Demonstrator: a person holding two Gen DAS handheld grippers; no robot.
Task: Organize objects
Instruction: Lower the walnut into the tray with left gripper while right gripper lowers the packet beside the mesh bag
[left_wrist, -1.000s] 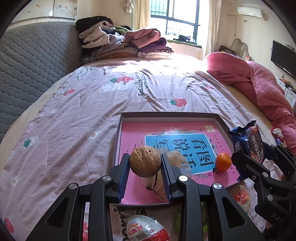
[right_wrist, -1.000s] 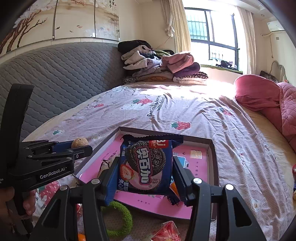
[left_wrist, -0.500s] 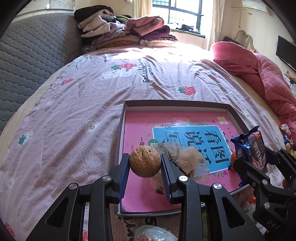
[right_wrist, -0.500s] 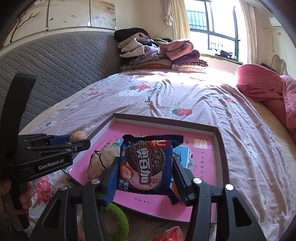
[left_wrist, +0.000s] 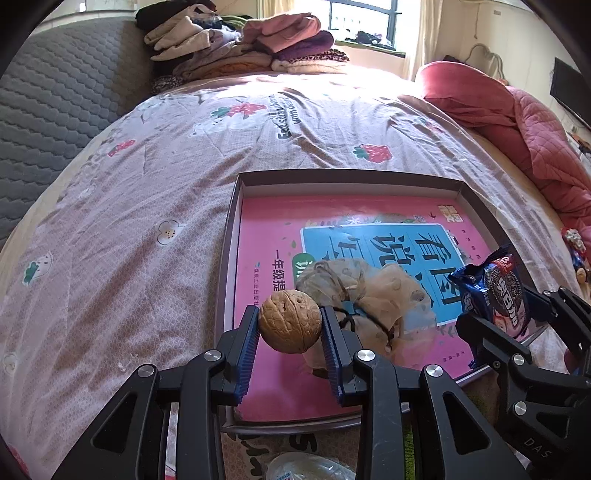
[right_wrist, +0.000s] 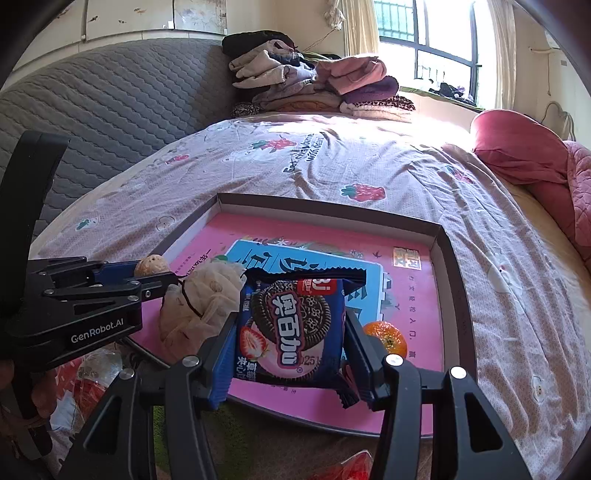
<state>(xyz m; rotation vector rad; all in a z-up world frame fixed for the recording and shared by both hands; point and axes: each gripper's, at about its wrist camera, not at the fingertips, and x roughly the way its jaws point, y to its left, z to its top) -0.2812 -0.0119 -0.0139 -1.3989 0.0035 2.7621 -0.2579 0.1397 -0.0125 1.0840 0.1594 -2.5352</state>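
Walnut (left_wrist: 289, 321) clamped in left gripper (left_wrist: 289, 326) jaws, above the near-left part of the box lid (left_wrist: 347, 176). Cookie pack (right_wrist: 295, 330) clamped upright in right gripper (right_wrist: 290, 347) jaws, over the lid's near edge. Inside the lid: pink book (left_wrist: 332, 218) flat on the bottom, beige mesh pouch (left_wrist: 373, 288) at walnut's 2 o'clock, tangerine (right_wrist: 386, 334) at pack's 3 o'clock, just beside right jaw. Lid sits on the bed (left_wrist: 147, 206); folded clothes (left_wrist: 243, 48) at 12 o'clock, far end.
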